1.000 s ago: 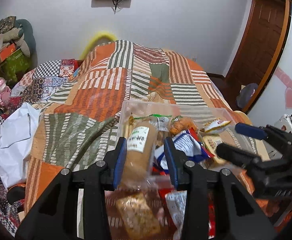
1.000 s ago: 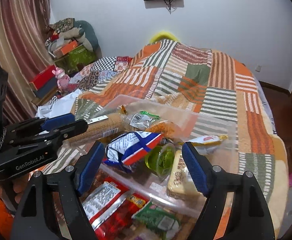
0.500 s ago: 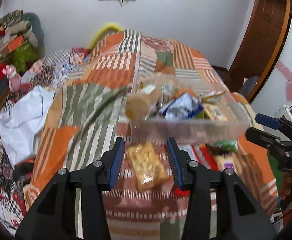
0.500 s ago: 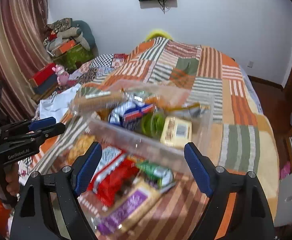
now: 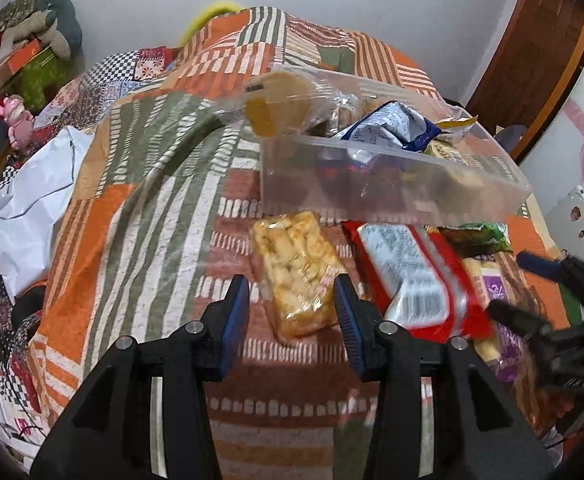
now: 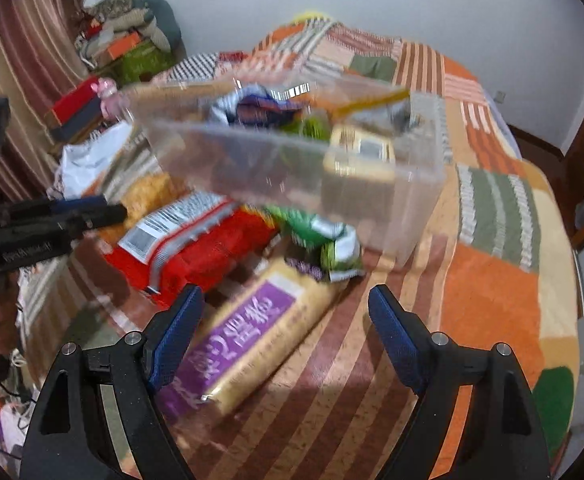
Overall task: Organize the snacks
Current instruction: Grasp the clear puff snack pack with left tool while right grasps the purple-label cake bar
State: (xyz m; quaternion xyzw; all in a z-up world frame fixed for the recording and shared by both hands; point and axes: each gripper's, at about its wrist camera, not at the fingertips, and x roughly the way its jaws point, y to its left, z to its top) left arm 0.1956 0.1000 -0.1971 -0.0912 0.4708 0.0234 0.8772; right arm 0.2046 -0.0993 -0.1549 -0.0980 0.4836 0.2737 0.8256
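Left claw [image 5: 292,300] stands apart, empty, above the yellow cracker pack [image 5: 296,272]; right claw [image 6: 284,320] gapes wide, empty, over the purple-labelled pack [image 6: 248,340].

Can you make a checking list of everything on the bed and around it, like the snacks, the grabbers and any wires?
Surface: patchwork bedspread, rumpled.
Job's things: clear plastic bin holding several snacks; cracker bag, red packet, green packet, purple-label pack loose in front of it.
Clutter: white bag, pink toy.
Grippers: left gripper jaws open, just opened, around the cracker bag, not pressing; right gripper open over the purple-label pack.
Cables: nothing seen.
Surroundings: wooden door, curtain.
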